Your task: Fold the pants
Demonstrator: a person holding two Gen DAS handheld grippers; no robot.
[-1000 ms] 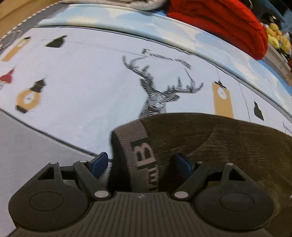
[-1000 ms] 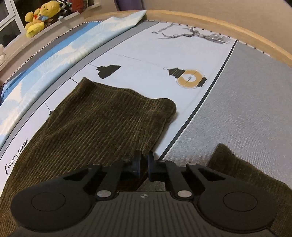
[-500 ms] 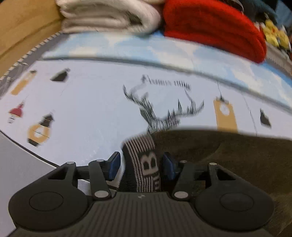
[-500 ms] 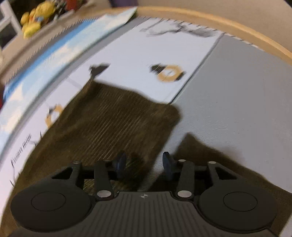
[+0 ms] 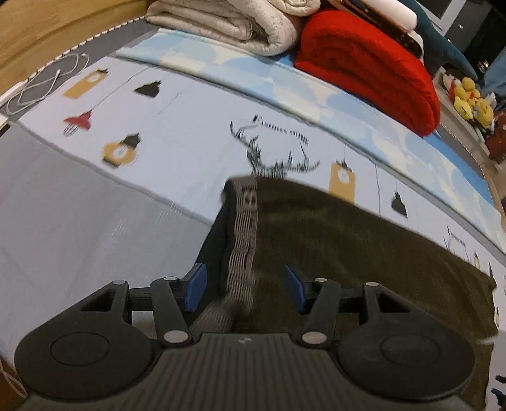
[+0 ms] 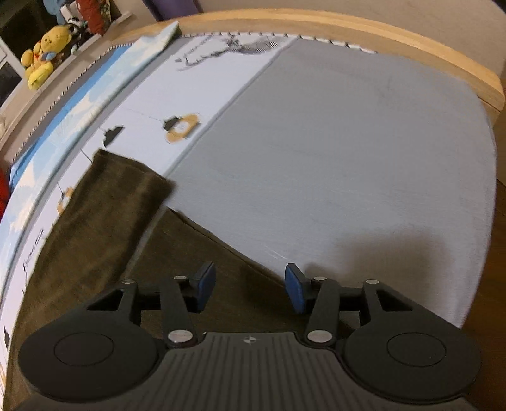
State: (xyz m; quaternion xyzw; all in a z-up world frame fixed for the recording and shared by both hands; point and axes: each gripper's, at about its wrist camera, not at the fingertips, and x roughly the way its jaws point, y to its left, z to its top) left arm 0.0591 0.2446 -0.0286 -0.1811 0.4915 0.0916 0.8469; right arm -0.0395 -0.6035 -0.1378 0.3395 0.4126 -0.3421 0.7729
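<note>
Since the earlier frames both grippers have lifted back from the pants (image 5: pixel 363 253), and more of the bed sheet (image 5: pixel 95 221) now shows in each view. The right gripper (image 6: pixel 249 289), pinched on the cloth a second ago, has just been opening; its blue pads now stand apart above the nearer leg (image 6: pixel 221 268), not pressing it. The left gripper (image 5: pixel 245 287) narrowed from its widest; its jaws stand released, with the grey waistband (image 5: pixel 245 227) in the gap between them and no pad seen pressing it. The pants lie flat on the sheet, the waistband end over the deer print (image 5: pixel 275 158). The farther leg (image 6: pixel 104 202) runs beside the nearer one, its hem just short of the lamp print (image 6: pixel 182 126). Beyond the waistband lie a red blanket (image 5: pixel 363 63) and a folded grey quilt (image 5: pixel 227 22).
</note>
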